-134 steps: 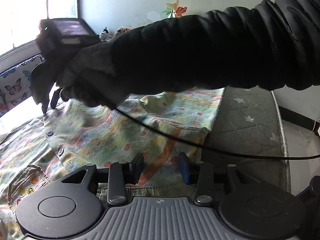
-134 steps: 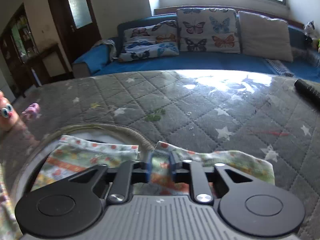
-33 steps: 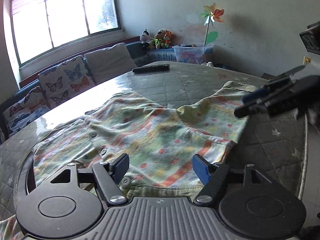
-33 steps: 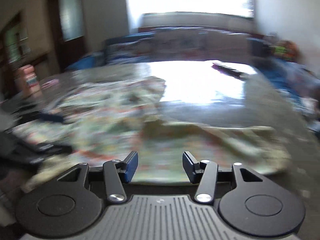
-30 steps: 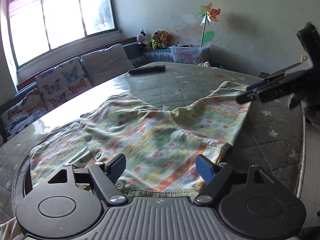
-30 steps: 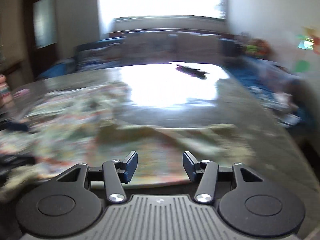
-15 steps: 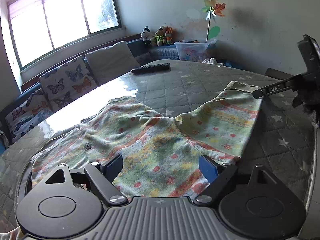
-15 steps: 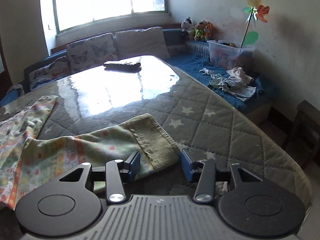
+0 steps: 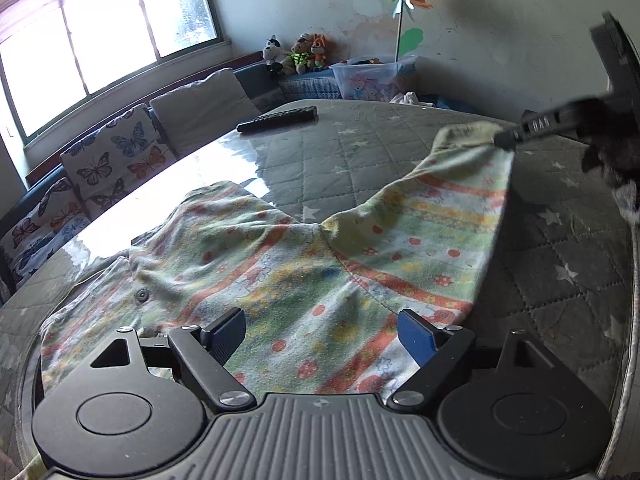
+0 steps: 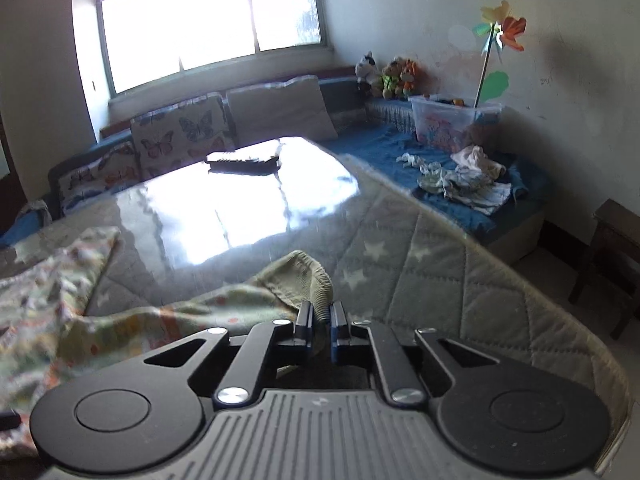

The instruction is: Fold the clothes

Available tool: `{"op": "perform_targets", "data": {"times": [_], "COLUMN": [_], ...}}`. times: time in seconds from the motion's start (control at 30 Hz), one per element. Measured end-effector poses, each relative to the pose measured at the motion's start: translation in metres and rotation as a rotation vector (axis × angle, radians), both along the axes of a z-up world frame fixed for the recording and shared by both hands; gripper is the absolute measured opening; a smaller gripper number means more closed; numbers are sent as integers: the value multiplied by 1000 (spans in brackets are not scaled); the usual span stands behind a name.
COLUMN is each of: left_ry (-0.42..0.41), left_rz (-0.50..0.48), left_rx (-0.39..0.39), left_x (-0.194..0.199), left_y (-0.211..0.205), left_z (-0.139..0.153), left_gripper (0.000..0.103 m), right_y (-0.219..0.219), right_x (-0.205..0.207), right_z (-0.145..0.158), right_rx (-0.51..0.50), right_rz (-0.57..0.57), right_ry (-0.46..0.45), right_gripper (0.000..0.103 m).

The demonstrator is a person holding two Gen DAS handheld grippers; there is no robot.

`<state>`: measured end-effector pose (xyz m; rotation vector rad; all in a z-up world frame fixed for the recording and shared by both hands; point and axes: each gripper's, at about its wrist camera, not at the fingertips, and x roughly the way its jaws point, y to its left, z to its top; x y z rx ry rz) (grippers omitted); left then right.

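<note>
A round worktop (image 9: 400, 148) under a grey quilted cover with white stars and a glossy clear sheet fills the middle of a sunlit room; a wide window (image 10: 208, 20) throws glare across its far half. One black remote control (image 9: 278, 119) lies on that far half. Beyond the worktop a blue sofa (image 10: 384, 144) runs along the wall, carrying two butterfly-print cushions (image 9: 116, 160) and one plain beige cushion (image 10: 280, 114). Three soft toys (image 10: 386, 72) sit on the sofa's back beside one clear plastic box (image 10: 452, 122) holding one paper pinwheel (image 10: 502, 26).

One pastel floral baby garment with orange stripes and snap buttons (image 9: 280, 276) lies spread on the worktop's near half. The left hand-held gripper (image 9: 320, 336) hovers over its body with jaws spread wide, holding nothing. The right hand-held gripper (image 10: 319, 330) is closed on the ribbed cuff of the garment's sleeve (image 10: 316, 280), lifted slightly off the worktop near its right edge.
</note>
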<state>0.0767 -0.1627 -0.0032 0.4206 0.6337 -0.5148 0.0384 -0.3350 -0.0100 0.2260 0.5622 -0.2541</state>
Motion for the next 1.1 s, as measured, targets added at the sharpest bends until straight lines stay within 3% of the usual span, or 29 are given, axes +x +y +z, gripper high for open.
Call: {"op": "perform_targets", "data": {"times": [0.27,0.43,0.63,0.8,1.1], "left_ry": [-5,-18,-67,-110,-121], "left_rz": [-14,5,81,205,419], "left_rx": [32,-3,-66,-95,-136], "left_x": [-2,-4,-16,-27,-46], "left_y": [-7,2,37,85,168], "left_z": [-9,-2,16,26,25], "left_gripper": [86,87,91,92,93], "right_y": [-1,14,67,128,244], "right_x": [4,-6,-11,-4,20], "right_z": [-1,34,83,105,94], "right_rx": [15,-4,-39,-59,-71], "right_rz": [5,67,248,429,721], "right_ry": [17,-55,-147,-180,-120], "right_gripper": [7,7,7,7,7]}}
